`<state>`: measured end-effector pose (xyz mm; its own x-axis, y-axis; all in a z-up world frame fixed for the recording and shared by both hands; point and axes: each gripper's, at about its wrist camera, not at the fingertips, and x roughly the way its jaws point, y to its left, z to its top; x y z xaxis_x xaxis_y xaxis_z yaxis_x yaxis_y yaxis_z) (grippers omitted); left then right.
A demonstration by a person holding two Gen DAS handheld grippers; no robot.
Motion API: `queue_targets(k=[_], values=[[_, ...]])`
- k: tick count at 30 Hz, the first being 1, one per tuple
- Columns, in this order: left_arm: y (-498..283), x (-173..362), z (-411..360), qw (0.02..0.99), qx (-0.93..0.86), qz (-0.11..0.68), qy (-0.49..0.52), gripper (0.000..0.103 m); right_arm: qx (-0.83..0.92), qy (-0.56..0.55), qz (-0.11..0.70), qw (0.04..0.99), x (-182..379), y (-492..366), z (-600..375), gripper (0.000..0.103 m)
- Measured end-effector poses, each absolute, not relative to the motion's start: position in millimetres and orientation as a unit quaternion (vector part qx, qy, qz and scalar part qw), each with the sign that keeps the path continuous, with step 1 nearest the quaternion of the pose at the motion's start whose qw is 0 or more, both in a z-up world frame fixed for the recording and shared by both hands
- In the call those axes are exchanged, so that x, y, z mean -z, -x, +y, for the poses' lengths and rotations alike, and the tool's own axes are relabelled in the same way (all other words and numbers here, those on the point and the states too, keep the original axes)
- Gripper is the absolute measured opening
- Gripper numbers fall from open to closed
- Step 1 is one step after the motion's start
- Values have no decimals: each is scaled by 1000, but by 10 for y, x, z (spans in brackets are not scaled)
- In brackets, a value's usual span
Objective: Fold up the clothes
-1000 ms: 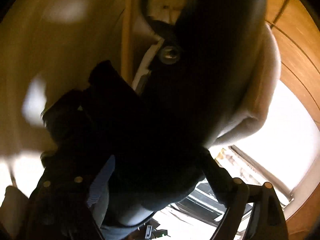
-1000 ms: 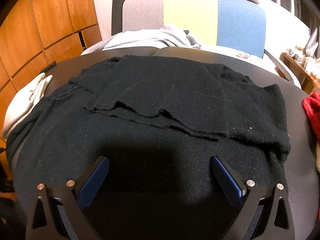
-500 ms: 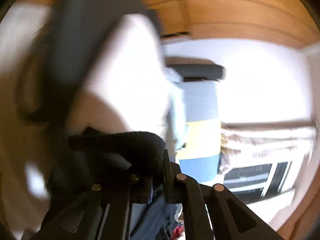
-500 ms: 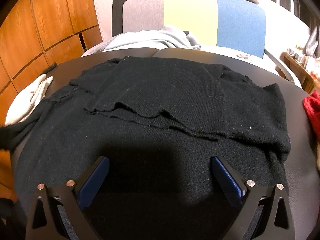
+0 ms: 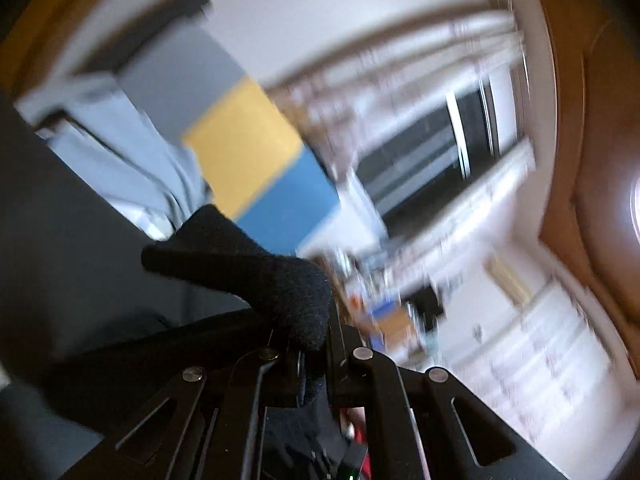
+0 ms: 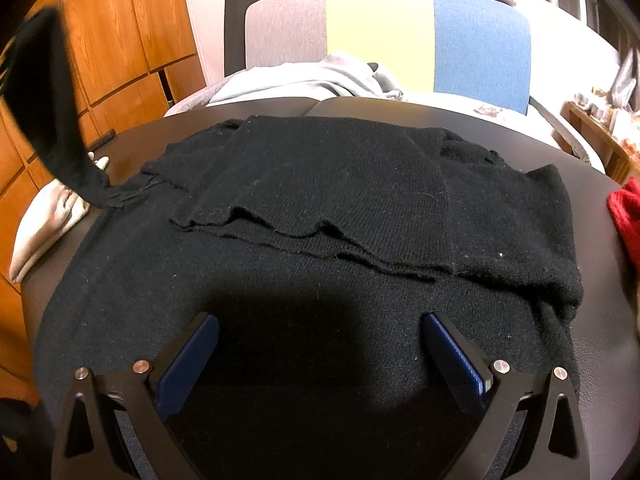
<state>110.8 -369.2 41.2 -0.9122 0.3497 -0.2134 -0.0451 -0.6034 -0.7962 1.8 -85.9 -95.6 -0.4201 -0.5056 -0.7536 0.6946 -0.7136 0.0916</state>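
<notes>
While your left gripper (image 5: 316, 344) pinches a fuzzy black knit sleeve (image 5: 256, 268) tight between its jaws, the black sweater (image 6: 320, 216) lies flat on the dark smooth table (image 6: 592, 364). At ten o'clock in the right view that sleeve rises off the table. Your right gripper (image 6: 320, 344), blue ribbed pads spread wide, hovers over the hem at six o'clock. A red knit (image 6: 628, 212) sits at three o'clock.

Left wrist view: heavy motion blur throughout, bright glare at right edge. Right wrist view: sharp, warmly lit; a dark shadow falls on the black sweater (image 6: 320, 248) at lower centre. Fisheye bending and black corners in both.
</notes>
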Motion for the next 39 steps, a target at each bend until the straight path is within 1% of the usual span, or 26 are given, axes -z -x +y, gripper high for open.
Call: queue_targets(k=[3, 6, 10, 12, 14, 15, 16, 17, 19, 20, 22, 26, 30, 31, 32, 34, 37, 39], values=[[-658, -95, -3363, 145, -866, -417, 237, 5, 834, -401, 121, 359, 959, -16, -864, 103], [-363, 306, -3156, 153, -848, -419, 286, 5, 834, -401, 123, 357, 961, -14, -869, 103], [-131, 760, -3032, 154, -831, -415, 337, 5, 835, -401, 124, 356, 966, -9, -877, 103], [-151, 952, -2972, 152, -828, -402, 361, 5, 835, -401, 124, 356, 971, -10, -879, 103], [-212, 1058, -2905, 145, -830, -385, 376, 12, 835, -401, 125, 355, 974, -8, -882, 103], [-285, 1087, -2888, 147, -832, -379, 378, 20, 835, -401, 125, 355, 974, -6, -883, 103], [-354, 1069, -2874, 145, -834, -374, 378, 26, 835, -402, 124, 355, 975, -4, -885, 103], [-415, 1026, -2875, 142, -838, -371, 375, 29, 835, -402, 124, 356, 976, -2, -884, 103], [-610, 948, -2909, 135, -849, -367, 356, 38, 835, -402, 125, 355, 977, 0, -889, 103], [-719, 936, -2950, 129, -854, -370, 342, 40, 835, -403, 127, 354, 977, -1, -895, 103], [-941, 910, -3033, 113, -861, -379, 320, 47, 835, -403, 132, 351, 977, -7, -910, 103], [-1458, 984, -3125, 67, -867, -386, 307, 48, 836, -402, 140, 346, 975, -23, -931, 103], [-1667, 1241, -3070, 50, -865, -365, 342, 49, 835, -402, 149, 343, 943, -43, -942, 103], [-1676, 1338, -3054, 48, -861, -363, 353, 48, 838, -401, 148, 340, 926, -36, -936, 97], [-1699, 1377, -3058, 50, -864, -362, 347, 48, 840, -398, 148, 338, 902, -32, -935, 84], [-1735, 1414, -3080, 54, -871, -356, 334, 48, 844, -365, 185, 347, 708, -75, -1039, 69], [-1741, 1433, -3117, 51, -876, -349, 328, 47, 838, -313, 256, 366, 428, -114, -1309, 69], [-1738, 1415, -3118, 46, -880, -339, 330, 47, 824, -280, 312, 381, 259, -81, -1583, 72]])
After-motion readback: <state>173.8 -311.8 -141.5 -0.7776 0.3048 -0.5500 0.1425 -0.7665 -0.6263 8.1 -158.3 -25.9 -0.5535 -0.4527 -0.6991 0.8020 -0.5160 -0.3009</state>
